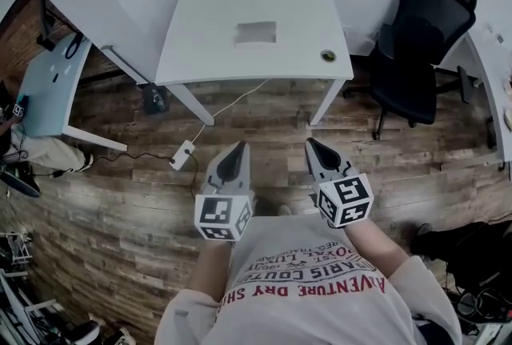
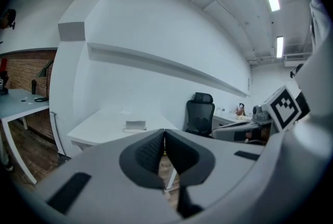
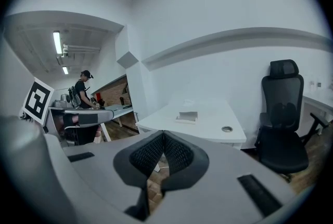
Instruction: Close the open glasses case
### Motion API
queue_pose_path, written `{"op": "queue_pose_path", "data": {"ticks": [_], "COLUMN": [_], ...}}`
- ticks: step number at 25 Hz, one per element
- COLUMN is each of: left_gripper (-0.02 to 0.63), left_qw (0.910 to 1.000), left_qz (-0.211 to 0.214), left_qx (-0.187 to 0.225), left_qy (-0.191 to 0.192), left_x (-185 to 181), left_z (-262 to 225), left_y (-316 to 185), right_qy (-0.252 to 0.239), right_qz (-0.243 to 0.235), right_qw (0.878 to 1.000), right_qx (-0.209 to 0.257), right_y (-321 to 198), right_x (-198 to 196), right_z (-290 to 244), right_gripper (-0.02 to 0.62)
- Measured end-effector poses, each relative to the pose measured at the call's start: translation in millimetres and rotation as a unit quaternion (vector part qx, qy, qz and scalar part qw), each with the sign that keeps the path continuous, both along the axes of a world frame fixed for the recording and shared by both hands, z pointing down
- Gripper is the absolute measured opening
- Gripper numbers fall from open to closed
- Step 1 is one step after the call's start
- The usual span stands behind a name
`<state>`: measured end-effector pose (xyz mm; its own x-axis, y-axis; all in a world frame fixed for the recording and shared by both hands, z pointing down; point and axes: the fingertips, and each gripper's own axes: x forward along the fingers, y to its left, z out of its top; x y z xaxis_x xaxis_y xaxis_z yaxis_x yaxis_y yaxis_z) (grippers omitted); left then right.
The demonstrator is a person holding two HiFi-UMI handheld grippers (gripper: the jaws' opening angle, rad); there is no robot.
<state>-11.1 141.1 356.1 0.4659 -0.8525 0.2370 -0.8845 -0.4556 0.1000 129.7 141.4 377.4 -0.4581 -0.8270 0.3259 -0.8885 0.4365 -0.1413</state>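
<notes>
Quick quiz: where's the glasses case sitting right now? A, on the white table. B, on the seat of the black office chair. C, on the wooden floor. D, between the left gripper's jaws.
A: the glasses case lies on the white table, while the left gripper and the right gripper are held short of the table, both shut on nothing.

An office: white desks [image 1: 200, 47], swivel chair [image 1: 420, 47], wood floor [image 1: 264, 135].

White table [image 1: 200, 39]; pale grey glasses case [image 1: 256, 33]; black chair [image 1: 416, 31]; brown plank floor [image 1: 272, 127]; grey left gripper [image 1: 238, 145], right gripper [image 1: 310, 142]; black-and-white marker cubes [image 1: 222, 217]
</notes>
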Motion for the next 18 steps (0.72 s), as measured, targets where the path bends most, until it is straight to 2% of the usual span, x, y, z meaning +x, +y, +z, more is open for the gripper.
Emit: {"op": "queue_pose_path", "data": {"ticks": [8,11,18], "left_gripper": [-0.003,-0.003,-0.003], "left_qw": [0.9997,0.9993,0.9978], "left_qz": [0.019,0.028,0.060], "left_qx": [-0.016,-0.022,-0.029], "left_qy": [0.001,0.012,0.005], "left_x": [11,15,16], "left_z": [25,28,26], "left_y": [-78,-121,-232], "right_qy": [0.008,0.010,0.013], "right_qz": [0.026,0.036,0.065], "right_qw": [1.000,0.999,0.998], "right_qx": [-0.005,-0.009,-0.024], "right_y": [-71,-108,-208], "right_x": [15,18,15], "right_z": [19,21,21], "right_gripper": [0.012,0.012,0.012]}}
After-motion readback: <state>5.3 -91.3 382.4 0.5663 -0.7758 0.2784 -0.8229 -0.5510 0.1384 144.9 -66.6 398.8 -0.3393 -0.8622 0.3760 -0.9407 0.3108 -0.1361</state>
